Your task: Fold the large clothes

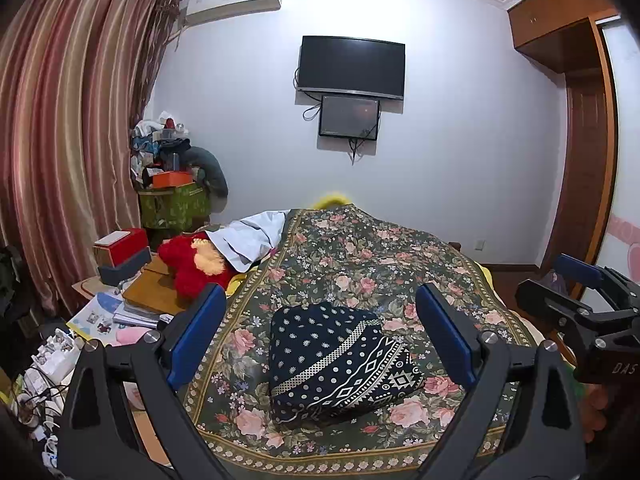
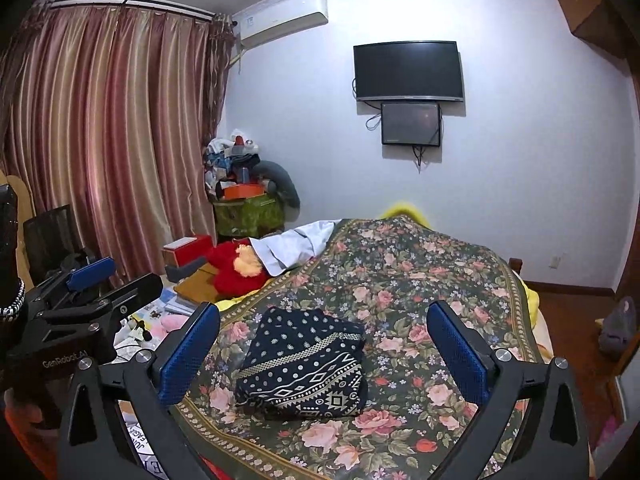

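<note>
On floral bedspread (image 1: 360,264), folded garment (image 1: 340,360); grey toy (image 2: 618,330) right-view only.

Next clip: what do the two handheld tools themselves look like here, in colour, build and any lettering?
Both tools match: the left tool and the right tool have matte black angular frames with triangular cut-outs, silver round bolts, and two fingers faced with textured blue pads. White lettering reads GenRobot.AI on the left body, DAS on the right. No cables or sleeves are discernible.

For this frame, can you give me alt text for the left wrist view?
A folded navy patterned garment lies on a floral bedspread, framed by the open left gripper, which holds nothing. The right gripper shows at the right edge; a red plush toy lies to the left.
</note>
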Demonstrator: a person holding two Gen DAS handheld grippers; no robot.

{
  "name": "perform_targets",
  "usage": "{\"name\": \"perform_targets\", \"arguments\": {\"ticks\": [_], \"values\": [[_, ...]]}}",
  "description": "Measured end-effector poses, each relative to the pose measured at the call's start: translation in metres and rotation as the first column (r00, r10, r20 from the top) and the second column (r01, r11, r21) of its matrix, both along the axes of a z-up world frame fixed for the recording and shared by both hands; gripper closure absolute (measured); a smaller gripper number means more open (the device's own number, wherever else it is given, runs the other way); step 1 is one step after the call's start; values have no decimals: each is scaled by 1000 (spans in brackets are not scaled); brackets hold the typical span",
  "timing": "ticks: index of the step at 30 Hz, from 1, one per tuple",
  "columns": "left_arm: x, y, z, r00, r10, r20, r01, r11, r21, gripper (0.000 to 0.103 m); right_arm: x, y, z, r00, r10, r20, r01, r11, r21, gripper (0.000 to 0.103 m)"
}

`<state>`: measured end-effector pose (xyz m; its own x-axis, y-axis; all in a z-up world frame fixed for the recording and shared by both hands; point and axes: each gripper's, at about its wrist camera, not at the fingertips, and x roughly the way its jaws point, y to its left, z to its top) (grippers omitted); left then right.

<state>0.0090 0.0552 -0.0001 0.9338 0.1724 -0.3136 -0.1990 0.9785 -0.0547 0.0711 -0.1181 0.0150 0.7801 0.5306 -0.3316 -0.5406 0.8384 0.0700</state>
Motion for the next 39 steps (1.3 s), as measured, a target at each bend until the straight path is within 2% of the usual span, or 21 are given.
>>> {"name": "perform_targets", "arguments": {"ticks": [39], "values": [[1, -1, 3, 1000, -13, 2, 13, 1000, -8, 4, -7, 5, 3, 1000, -7, -3, 7, 1000, 9, 0]]}}
